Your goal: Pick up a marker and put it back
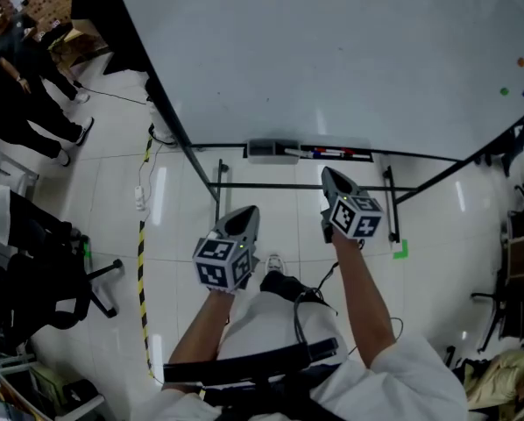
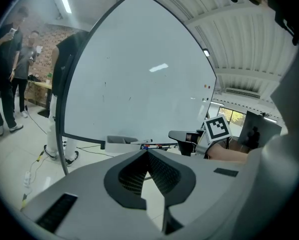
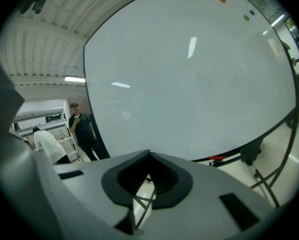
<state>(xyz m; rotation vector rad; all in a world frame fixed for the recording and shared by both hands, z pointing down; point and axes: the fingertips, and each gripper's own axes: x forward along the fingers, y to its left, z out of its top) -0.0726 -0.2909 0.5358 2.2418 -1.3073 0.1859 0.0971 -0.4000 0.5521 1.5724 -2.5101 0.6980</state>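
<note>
Several markers [image 1: 332, 153] lie on the tray [image 1: 393, 156] along the bottom edge of a big whiteboard [image 1: 332, 51], beside a grey eraser box [image 1: 271, 150]. My right gripper [image 1: 330, 175] hovers just short of the tray, below the markers, shut with nothing in it. My left gripper [image 1: 244, 213] hangs lower and further left, also shut and empty. In the left gripper view the jaws [image 2: 147, 152] meet at the tip, with the markers [image 2: 149, 144] and the right gripper [image 2: 182, 135] beyond. The right gripper view shows closed jaws [image 3: 149, 155] and a red marker [image 3: 217, 158] on the tray.
The whiteboard's black stand legs [image 1: 218, 187] and crossbar run under the tray. People [image 1: 17, 68] stand at far left near an office chair [image 1: 43, 279]. Yellow-black tape [image 1: 142, 261] marks the floor. Small magnets [image 1: 505, 91] dot the board's right side.
</note>
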